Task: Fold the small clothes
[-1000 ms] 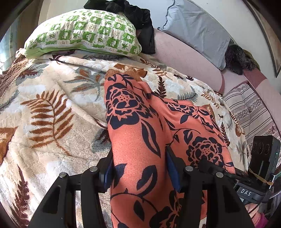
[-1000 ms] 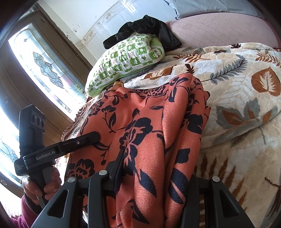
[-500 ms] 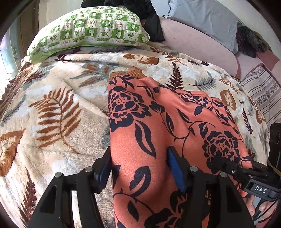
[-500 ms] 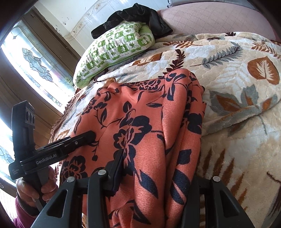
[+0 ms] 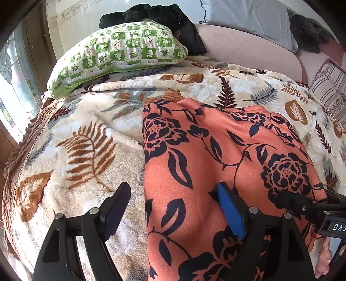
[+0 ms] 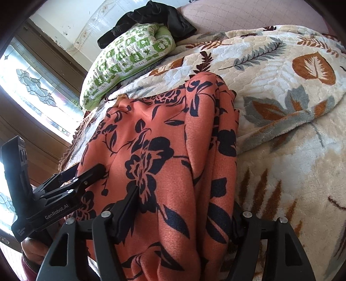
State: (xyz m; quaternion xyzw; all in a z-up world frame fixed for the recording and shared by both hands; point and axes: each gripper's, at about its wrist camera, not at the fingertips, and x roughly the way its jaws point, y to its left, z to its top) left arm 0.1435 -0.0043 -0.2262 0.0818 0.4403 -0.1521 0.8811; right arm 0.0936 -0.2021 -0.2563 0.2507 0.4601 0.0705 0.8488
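Observation:
An orange garment with dark blue flowers (image 5: 216, 164) lies folded lengthwise on a leaf-patterned blanket (image 5: 75, 151). My left gripper (image 5: 173, 201) is open over its near left edge, one finger on the blanket, the blue-padded finger (image 5: 231, 214) on the cloth. My right gripper (image 6: 186, 207) stands wide over the garment (image 6: 173, 140) near its right edge, jaws apart with cloth bunched between them; its right finger is hidden under the fabric. Each gripper shows in the other's view, the right (image 5: 311, 207) and the left (image 6: 64, 190).
A green-and-white pillow (image 5: 121, 58) with black clothes (image 5: 155, 15) on it lies at the far end. A pink sofa back (image 5: 248, 51) and grey cushion (image 5: 248, 19) stand behind. A glass door (image 6: 28, 90) is to the left.
My left gripper has opened and let go of the garment's left edge. The garment has settled flatter on the blanket. My right gripper's jaws have spread wider.

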